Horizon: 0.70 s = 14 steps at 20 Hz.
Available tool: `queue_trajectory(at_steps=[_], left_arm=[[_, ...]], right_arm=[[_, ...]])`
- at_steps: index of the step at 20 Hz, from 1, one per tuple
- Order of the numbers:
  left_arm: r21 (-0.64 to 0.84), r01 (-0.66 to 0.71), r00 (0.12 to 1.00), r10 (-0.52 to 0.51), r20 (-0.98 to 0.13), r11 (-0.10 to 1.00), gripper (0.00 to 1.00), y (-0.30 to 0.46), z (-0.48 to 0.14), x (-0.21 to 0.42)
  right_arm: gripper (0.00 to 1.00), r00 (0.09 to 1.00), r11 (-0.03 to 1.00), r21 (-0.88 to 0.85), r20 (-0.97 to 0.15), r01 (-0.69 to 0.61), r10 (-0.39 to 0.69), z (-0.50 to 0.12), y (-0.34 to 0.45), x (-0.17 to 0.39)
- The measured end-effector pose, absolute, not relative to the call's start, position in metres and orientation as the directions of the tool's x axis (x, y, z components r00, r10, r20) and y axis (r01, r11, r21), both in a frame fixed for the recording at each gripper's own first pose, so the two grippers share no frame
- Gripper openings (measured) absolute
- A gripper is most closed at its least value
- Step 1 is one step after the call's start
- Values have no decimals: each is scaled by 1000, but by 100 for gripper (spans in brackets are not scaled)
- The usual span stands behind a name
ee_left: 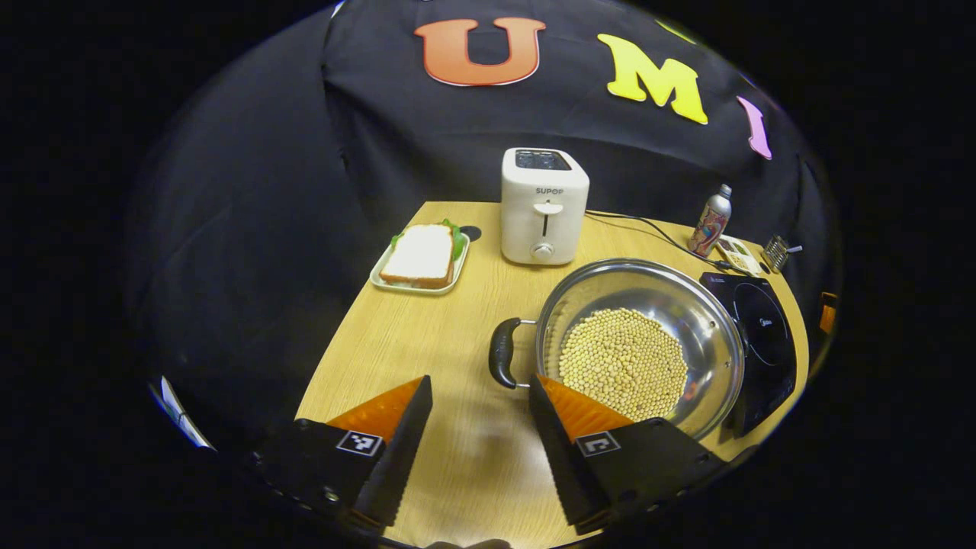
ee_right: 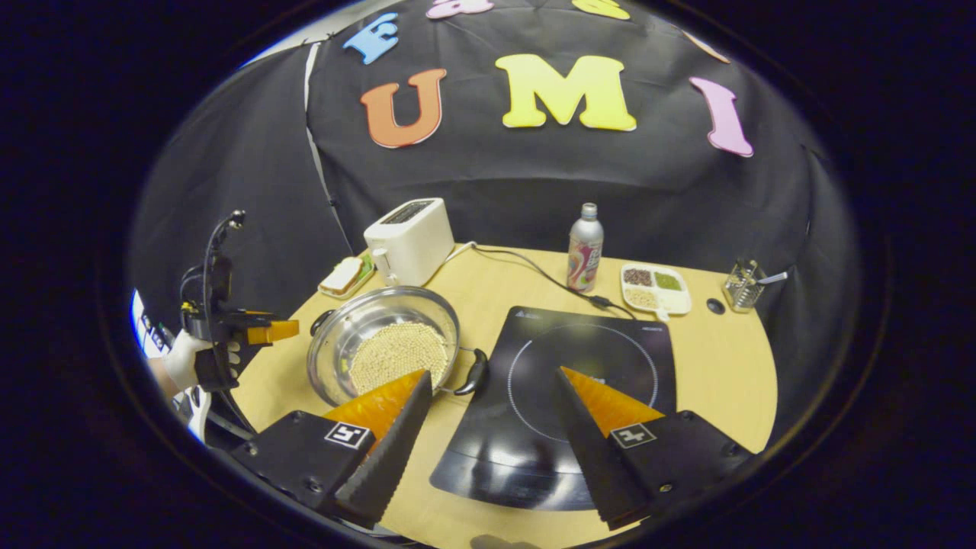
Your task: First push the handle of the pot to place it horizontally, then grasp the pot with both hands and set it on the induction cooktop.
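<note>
A steel pot (ee_left: 633,286) with pale beans (ee_left: 621,358) in it stands on the wooden table, just left of the black induction cooktop (ee_left: 762,335). Its near black handle (ee_left: 503,353) points toward my left gripper (ee_left: 480,381), which is open, a little short of the handle and holding nothing. In the right gripper view the pot (ee_right: 381,309) sits left of the cooktop (ee_right: 564,396), with one handle (ee_right: 474,371) at the cooktop's edge. My right gripper (ee_right: 494,374) is open above the cooktop's front, close to that handle. The left gripper (ee_right: 229,335) hovers left of the pot in a gloved hand.
A white toaster (ee_left: 544,206) and a plate with a sandwich (ee_left: 419,259) stand behind the pot. A bottle (ee_right: 585,248), a divided dish of grains (ee_right: 656,288) and a wire utensil holder (ee_right: 743,286) line the back right. A black cable (ee_right: 534,271) runs to the cooktop.
</note>
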<state>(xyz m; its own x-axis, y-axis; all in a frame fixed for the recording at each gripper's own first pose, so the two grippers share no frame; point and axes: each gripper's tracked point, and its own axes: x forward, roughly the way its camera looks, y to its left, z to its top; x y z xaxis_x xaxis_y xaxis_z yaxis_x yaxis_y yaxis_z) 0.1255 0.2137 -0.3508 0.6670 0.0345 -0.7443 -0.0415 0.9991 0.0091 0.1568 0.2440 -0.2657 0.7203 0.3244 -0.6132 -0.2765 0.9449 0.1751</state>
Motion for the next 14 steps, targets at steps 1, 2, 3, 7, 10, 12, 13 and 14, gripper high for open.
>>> queue_trajectory(at_steps=[1, 2, 3, 7, 10, 12, 13, 14], left_arm=[[7, -21, 674, 20, -738, 1000, 87, 209, -352, 132], [14, -8, 674, 15, -738, 1000, 98, 207, -354, 139], [17, 5, 676, 9, -737, 1000, 98, 206, -356, 144], [11, 34, 657, -14, -753, 999, 98, 198, -371, 162], [-9, 50, 631, -39, -775, 999, 98, 193, -384, 167], [0, 63, 625, -39, -780, 998, 98, 192, -390, 174], [2, 65, 618, -39, -786, 998, 98, 192, -393, 175], [-2, 72, 612, -46, -790, 997, 98, 191, -395, 175]], right_arm=[[99, 703, 943, 184, -631, -276, 329, -276, 255, 165], [98, 694, 943, 183, -640, -280, 330, -285, 266, 172], [99, 688, 947, 172, -653, -271, 316, -293, 271, 181], [97, 647, 951, 165, -702, -260, 298, -324, 295, 204], [96, 610, 962, 154, -748, -224, 262, -346, 303, 210], [93, 584, 967, 156, -773, -203, 247, -356, 309, 212], [90, 571, 968, 155, -784, -197, 242, -360, 312, 213], [89, 552, 970, 151, -800, -190, 233, -365, 313, 211]])
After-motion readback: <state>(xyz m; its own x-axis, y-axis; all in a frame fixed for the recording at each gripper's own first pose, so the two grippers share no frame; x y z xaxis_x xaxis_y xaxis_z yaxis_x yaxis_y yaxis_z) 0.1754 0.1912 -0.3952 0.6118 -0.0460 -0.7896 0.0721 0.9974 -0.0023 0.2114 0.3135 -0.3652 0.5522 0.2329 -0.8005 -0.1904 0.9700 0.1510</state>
